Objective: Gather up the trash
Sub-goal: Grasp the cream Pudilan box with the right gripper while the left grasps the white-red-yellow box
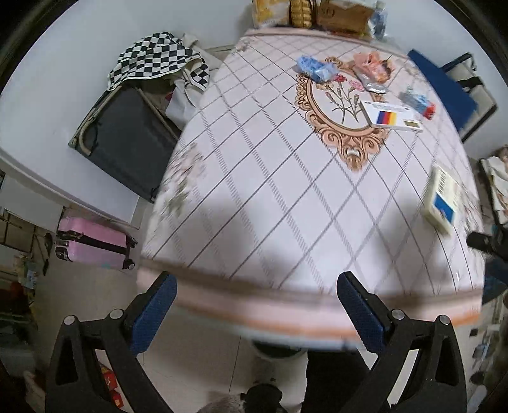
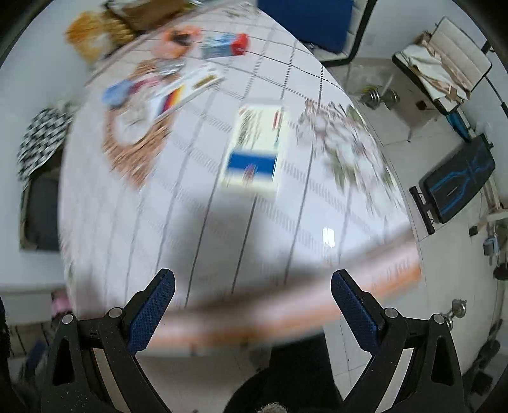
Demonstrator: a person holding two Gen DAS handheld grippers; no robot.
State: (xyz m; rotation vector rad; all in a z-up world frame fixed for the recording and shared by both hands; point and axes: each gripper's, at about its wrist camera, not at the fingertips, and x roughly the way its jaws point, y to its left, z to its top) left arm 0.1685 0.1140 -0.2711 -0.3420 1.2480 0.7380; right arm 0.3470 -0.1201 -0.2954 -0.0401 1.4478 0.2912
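Trash lies on a round table (image 1: 254,190) with a white diamond-pattern cloth. A blue wrapper (image 1: 316,68), an orange wrapper (image 1: 371,66), a white box with a red-yellow stripe (image 1: 390,117), a blue-red carton (image 1: 417,100) and a cream box with a blue patch (image 1: 443,200) lie on its far and right side. My left gripper (image 1: 257,286) is open and empty above the near table edge. My right gripper (image 2: 252,282) is open and empty over the near edge; the cream box (image 2: 254,152) lies ahead of it. The right wrist view is blurred.
A checkered cloth (image 1: 158,60) drapes a dark folded chair at the left. A pink suitcase (image 1: 92,241) stands on the floor. Boxes and bags (image 1: 320,12) sit at the table's far edge. A blue chair (image 2: 311,22) and a black bench (image 2: 457,181) stand to the right.
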